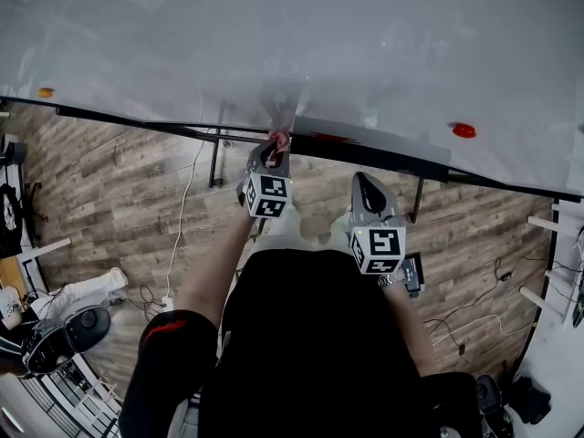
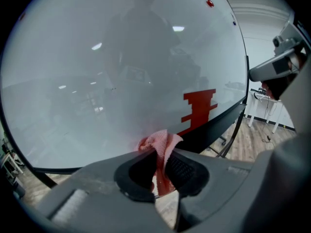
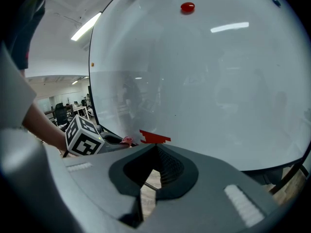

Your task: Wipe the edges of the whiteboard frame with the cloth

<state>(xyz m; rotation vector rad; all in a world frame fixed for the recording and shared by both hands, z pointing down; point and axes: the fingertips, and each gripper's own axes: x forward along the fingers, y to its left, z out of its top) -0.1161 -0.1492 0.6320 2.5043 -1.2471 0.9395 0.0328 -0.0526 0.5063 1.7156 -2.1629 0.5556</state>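
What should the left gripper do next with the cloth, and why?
Probably slide the left gripper sideways along the black bottom frame, keeping the pink cloth pressed to it. Its jaws are shut on the cloth, which appears to sit right at that edge, with frame running on to both sides. The right gripper is shut, empty and held back.

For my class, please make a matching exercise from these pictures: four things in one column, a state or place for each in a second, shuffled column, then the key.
Things
1. left gripper
2. right gripper
3. cloth
4. red magnet

States or places
A. stuck on the whiteboard surface, off to the right
B. shut, nothing between its jaws
C. pink, up against the black lower frame
D. shut on the cloth

Pairs: 1-D, 2-B, 3-C, 4-A
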